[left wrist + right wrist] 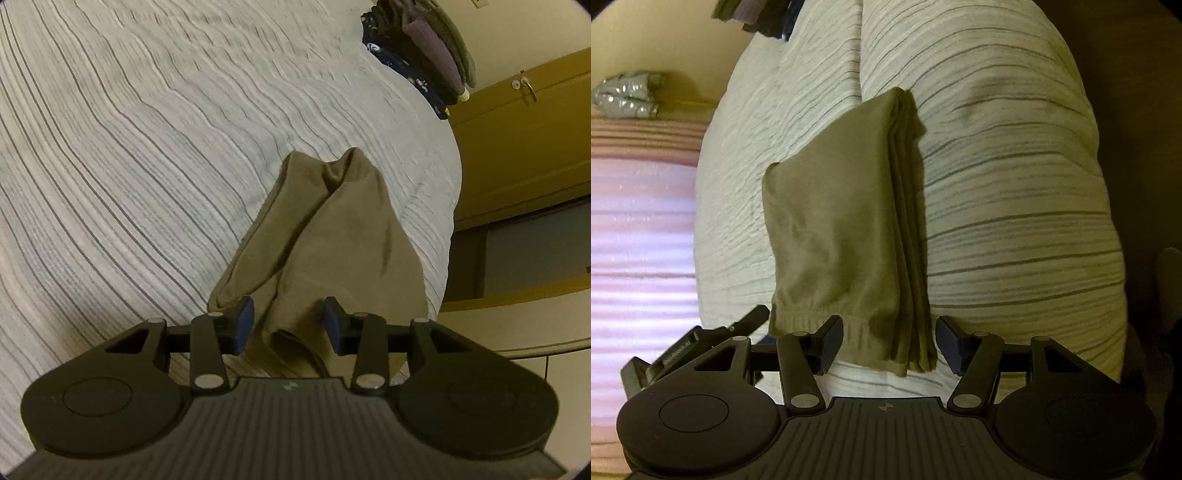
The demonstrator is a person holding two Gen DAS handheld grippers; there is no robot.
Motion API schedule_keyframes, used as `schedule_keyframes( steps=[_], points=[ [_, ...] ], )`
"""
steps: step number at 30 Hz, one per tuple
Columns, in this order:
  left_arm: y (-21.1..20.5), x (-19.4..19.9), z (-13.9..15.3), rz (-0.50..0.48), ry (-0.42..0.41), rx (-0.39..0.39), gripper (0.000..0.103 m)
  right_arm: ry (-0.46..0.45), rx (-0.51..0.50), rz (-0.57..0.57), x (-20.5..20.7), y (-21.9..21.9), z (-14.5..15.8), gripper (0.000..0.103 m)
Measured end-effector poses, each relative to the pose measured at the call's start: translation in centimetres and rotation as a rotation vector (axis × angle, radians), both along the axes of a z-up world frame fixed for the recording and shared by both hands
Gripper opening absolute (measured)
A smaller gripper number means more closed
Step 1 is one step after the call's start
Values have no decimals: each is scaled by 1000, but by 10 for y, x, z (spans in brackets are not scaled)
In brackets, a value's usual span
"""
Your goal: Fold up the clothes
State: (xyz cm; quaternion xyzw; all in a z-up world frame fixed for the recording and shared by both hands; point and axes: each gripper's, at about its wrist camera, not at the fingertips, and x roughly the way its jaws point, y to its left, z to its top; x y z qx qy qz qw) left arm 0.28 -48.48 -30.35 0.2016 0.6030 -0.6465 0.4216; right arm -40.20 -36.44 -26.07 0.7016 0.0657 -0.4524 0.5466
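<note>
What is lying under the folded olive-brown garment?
The white bedspread with thin grey stripes lies under the folded olive-brown garment; whatever is beneath its middle is covered.

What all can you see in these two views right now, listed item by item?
olive-brown folded garment: one, olive-brown, on the bed, ribbed hem nearest the right tongs
white grey-striped bedspread: one, white with grey stripes, covering the bed
stack of dark folded clothes: one pile, navy, purple, olive, at the bed's far corner
mustard-yellow wooden cabinet: one, mustard, beside the bed
left tongs: black, blue pads, open over the garment
right tongs: black, blue pads, open around the hem
</note>
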Motion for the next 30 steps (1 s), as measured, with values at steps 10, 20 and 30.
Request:
schedule_keyframes(
  steps=[10, 20, 30],
  points=[
    [28, 13, -17, -53, 39, -132, 11, 120, -73, 112, 14, -6, -21, 20],
    [6, 29, 15, 84, 1, -139, 20, 132, -135, 98, -44, -45, 15, 61],
    [-120, -37, 7, 18, 3, -84, 38, -223, 99, -281, -104, -126, -34, 62]
  ],
)
